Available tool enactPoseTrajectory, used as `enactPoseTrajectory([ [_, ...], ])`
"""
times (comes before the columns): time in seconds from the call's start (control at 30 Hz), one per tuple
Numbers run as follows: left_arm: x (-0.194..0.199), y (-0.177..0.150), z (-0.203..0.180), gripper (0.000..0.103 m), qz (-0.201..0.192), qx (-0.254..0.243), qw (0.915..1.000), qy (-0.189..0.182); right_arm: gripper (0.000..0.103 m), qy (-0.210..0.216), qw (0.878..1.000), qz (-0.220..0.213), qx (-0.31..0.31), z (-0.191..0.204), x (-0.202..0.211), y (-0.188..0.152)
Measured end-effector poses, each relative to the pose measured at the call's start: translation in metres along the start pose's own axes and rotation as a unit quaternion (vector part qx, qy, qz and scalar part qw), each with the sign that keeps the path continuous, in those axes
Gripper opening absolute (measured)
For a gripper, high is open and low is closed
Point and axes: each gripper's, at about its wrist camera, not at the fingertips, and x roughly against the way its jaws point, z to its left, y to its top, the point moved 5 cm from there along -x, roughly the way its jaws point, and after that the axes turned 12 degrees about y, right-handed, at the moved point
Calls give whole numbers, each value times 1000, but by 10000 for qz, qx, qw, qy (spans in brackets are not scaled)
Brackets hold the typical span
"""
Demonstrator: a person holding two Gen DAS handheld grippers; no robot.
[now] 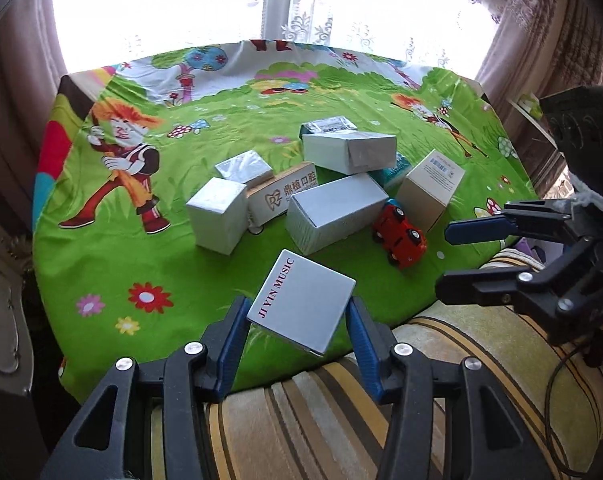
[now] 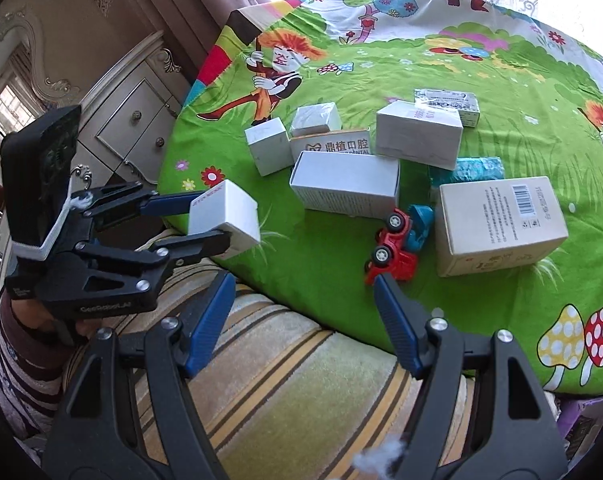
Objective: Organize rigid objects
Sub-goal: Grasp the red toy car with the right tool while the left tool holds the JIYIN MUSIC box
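Room: a bright window with lace curtains behind, an ornate pale cabinet to one side.
Surface: round, covered by a green cartoon-print cloth; a striped yellow-and-brown cushion lies at its near edge.
Left gripper: its blue fingers are nearly closed, pressing both sides of a small white square box printed "JI YIN MUSIC", which is held tilted above the surface's near edge.
Right gripper: fingers well apart, nothing between them, over the cushion near a red toy car.
Box cluster: several white cardboard boxes crowd mid-surface; a large upright white barcode box stands just beside the car.
Car: tipped on its side, touching a blue toy piece.
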Motion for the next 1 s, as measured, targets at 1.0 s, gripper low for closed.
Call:
enactPoseTrajectory([
  [1.0, 7, -12, 36, 50, -79, 1050, 9941, -251, 74, 445, 9944, 827, -489, -10, -79, 3],
])
